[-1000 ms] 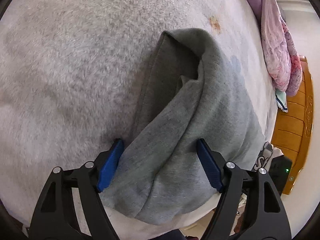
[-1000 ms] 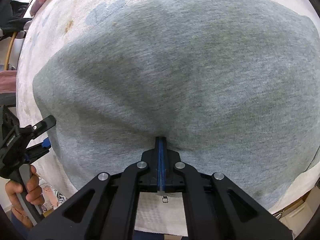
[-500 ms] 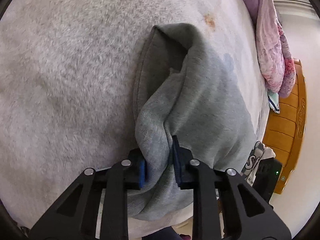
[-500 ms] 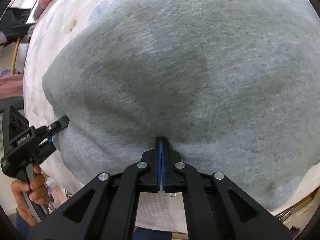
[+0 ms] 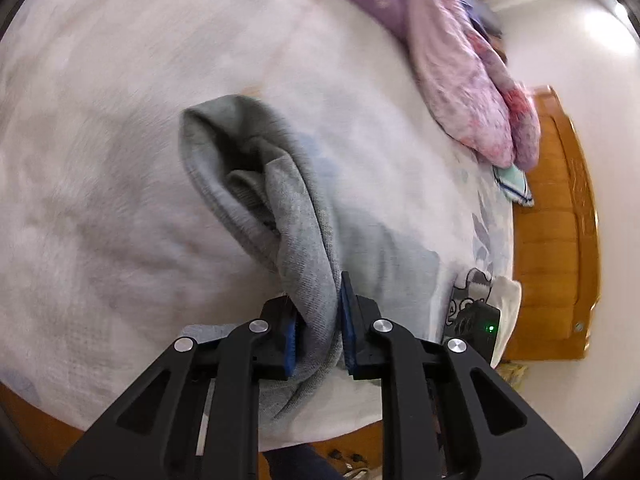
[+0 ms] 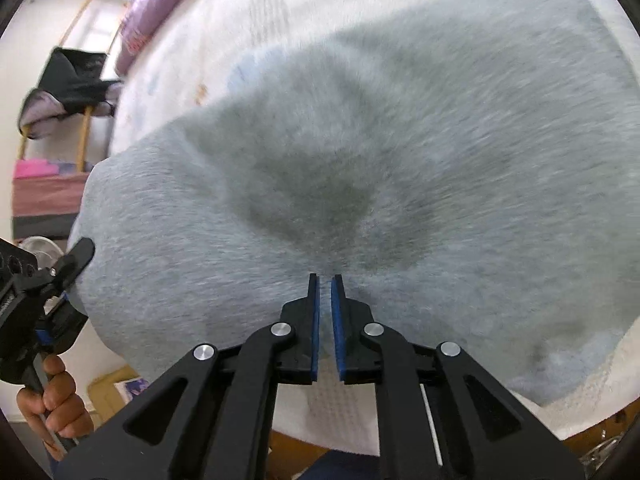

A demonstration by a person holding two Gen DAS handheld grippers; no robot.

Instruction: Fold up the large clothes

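A grey sweatshirt lies spread on a white fleecy bed cover. In the left wrist view my left gripper is shut on a bunched edge of the grey sweatshirt and holds it lifted off the bed, with a rolled fold trailing away from it. In the right wrist view my right gripper is pinched on the near edge of the sweatshirt, its blue pads a narrow gap apart. The left gripper shows at the left edge of that view, in a hand.
A pink and purple quilt lies heaped at the far side of the bed. A wooden bed frame runs along the right. A black device with a green light sits by the bed corner. A chair with dark clothes stands beyond the bed.
My left gripper closed on the sweatshirt edge and has lifted it up off the bed. Both views have pulled back and upward; the right gripper's pads now show a slight gap.
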